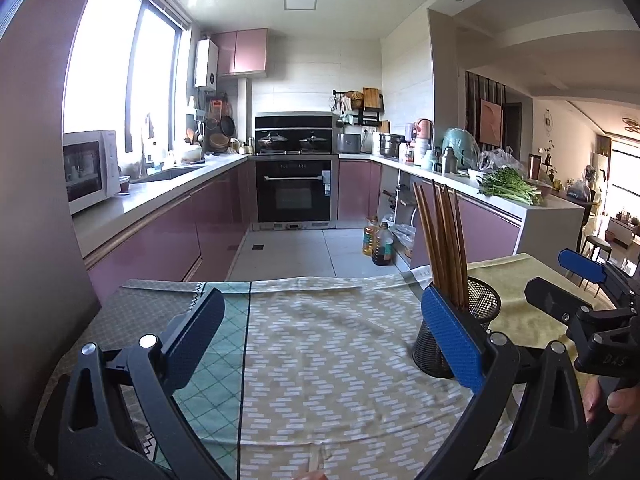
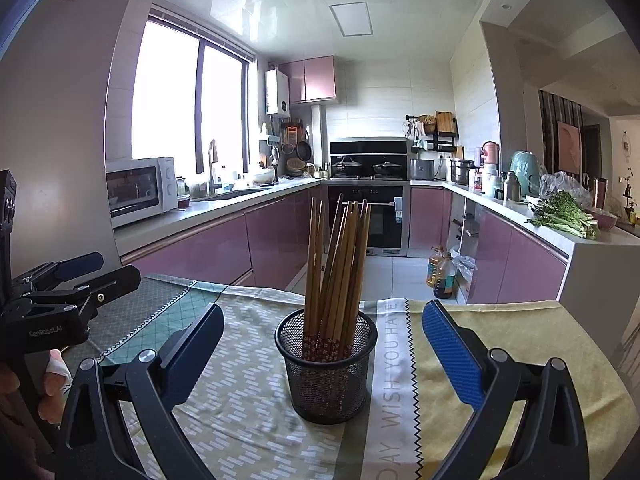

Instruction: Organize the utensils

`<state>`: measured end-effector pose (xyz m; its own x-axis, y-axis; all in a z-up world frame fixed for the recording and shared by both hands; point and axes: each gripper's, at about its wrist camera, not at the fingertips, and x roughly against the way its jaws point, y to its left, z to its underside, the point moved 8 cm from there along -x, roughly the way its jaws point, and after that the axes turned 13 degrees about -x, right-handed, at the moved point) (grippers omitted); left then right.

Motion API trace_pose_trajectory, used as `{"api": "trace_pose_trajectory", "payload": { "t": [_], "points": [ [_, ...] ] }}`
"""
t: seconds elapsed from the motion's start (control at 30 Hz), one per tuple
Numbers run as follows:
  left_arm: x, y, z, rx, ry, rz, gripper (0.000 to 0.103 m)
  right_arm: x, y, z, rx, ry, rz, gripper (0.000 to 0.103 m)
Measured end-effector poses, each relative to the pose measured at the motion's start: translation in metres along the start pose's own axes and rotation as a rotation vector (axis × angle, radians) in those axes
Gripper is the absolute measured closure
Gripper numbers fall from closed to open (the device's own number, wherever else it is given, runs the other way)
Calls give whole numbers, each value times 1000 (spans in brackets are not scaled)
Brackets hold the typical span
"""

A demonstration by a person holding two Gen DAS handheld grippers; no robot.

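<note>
A black mesh cup [image 2: 326, 376] stands upright on the patterned tablecloth [image 2: 248, 376]. Several wooden chopsticks [image 2: 338, 264] stand in it, tips up, leaning slightly. My right gripper [image 2: 322, 344] is open and empty, its blue pads either side of the cup but short of it. In the left wrist view the cup [image 1: 476, 320] with the chopsticks [image 1: 444, 248] sits partly behind my right-hand pad. My left gripper [image 1: 320, 328] is open and empty over bare cloth, left of the cup. The right gripper's body [image 1: 592, 312] shows at the right edge.
The table's far edge [image 1: 280, 282] drops to the kitchen floor. Oil bottles [image 1: 378, 240] stand on the floor beyond it. Pink cabinets and counters run along both sides, with a microwave [image 2: 140, 190] on the left and greens [image 2: 564, 214] on the right.
</note>
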<state>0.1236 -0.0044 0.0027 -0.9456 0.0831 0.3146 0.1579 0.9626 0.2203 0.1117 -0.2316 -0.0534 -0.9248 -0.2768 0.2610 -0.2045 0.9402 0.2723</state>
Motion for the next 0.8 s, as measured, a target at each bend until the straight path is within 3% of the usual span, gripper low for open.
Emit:
{"api": "trace_pose_trajectory", "payload": {
  "t": [0.8],
  "points": [
    [36,0,-10,7,-75,-51,6,17,13,1,4,-39,-20,7]
  ]
}}
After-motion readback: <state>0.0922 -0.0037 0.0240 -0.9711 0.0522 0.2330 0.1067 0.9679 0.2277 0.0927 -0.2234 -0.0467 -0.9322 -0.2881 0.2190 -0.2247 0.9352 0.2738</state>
